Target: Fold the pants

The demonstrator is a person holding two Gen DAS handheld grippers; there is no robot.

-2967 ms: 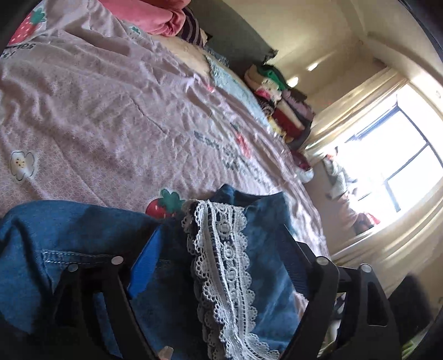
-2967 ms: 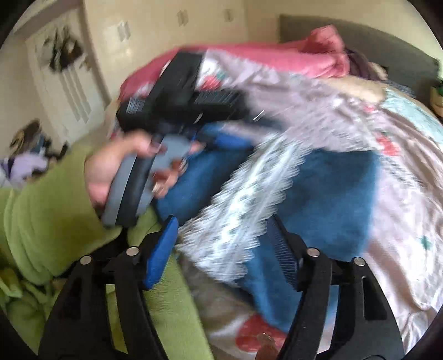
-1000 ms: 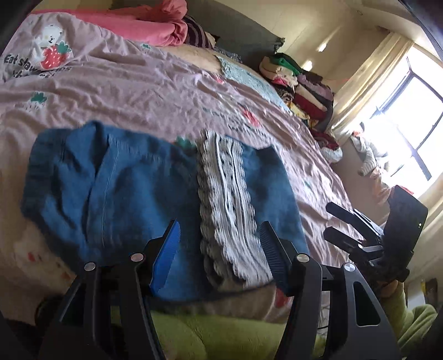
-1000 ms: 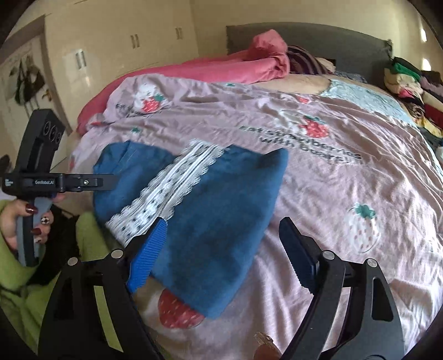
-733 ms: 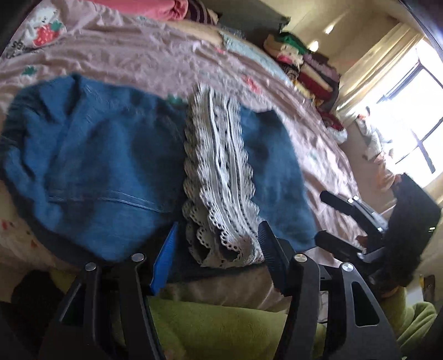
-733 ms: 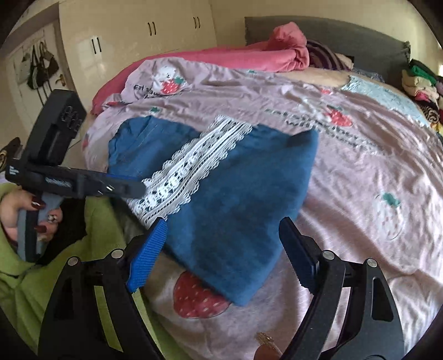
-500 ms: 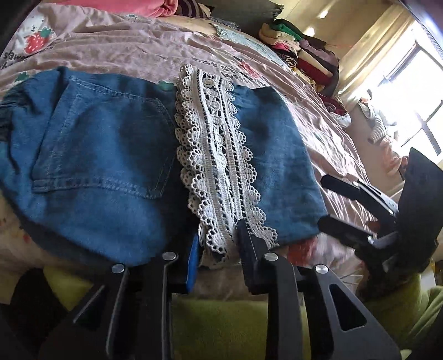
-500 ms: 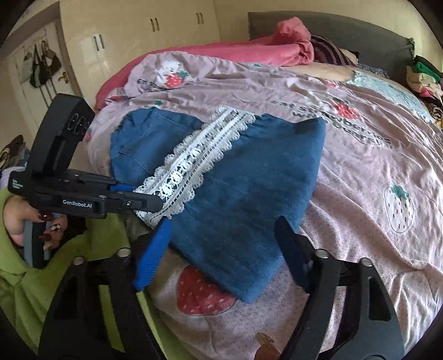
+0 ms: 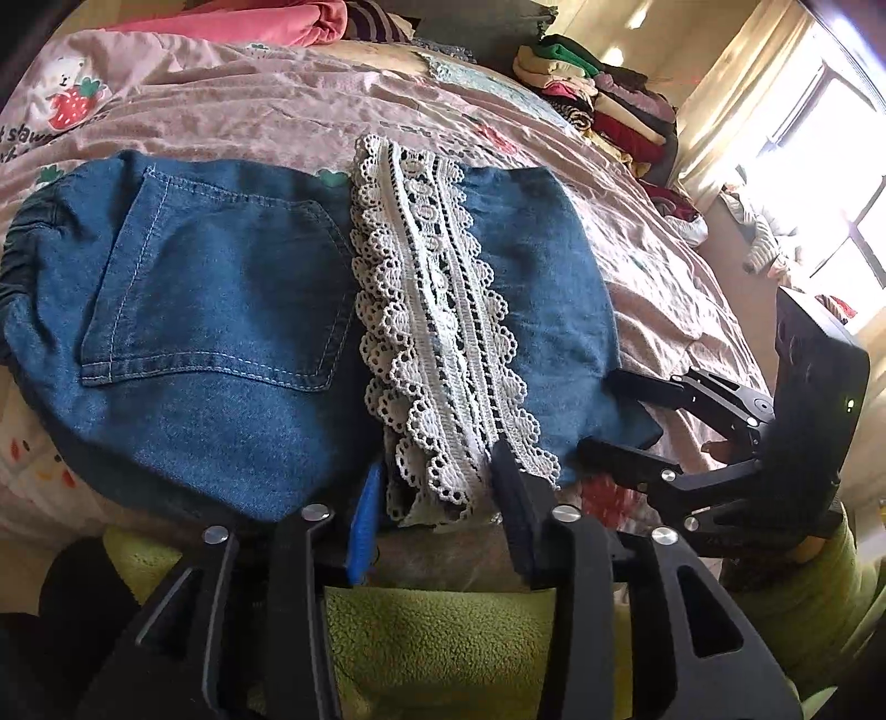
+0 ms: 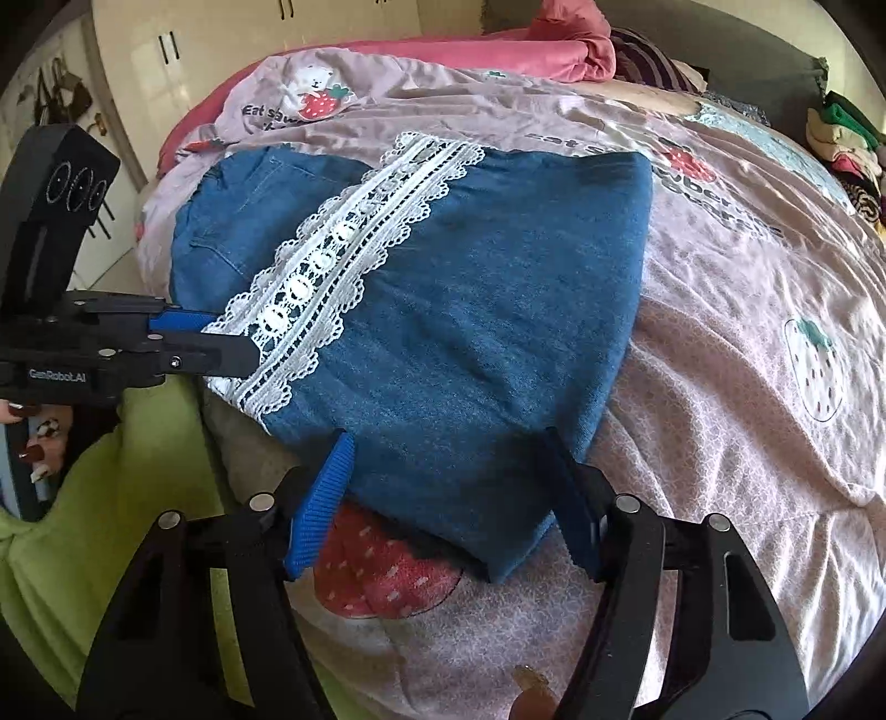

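The blue jean pants [image 9: 221, 310] lie folded on the bed, on a pink bedspread [image 10: 747, 310] with strawberries printed on it. They sit near the edge of the bed, close to the person. A strip of white lace trim [image 9: 437, 332] runs across the top of them, and a back pocket [image 9: 221, 288] shows on one side. The left gripper [image 9: 437, 498] is at the near end of the lace. Its two fingers are close together, one on each side of the lace edge, and they seem to pinch it, though a small gap shows between them. The right gripper [image 10: 448, 482] is at the near corner of the blue cloth. Its fingers are wide apart, with the corner of the pants between them, and they do not squeeze anything. A big red strawberry picture [image 10: 382, 565] on the bedspread peeks out just under that corner. A pile of folded clothes [image 9: 603, 105] sits far back by the window, and a pink blanket [image 10: 498, 50] is bunched up at the head of the bed.
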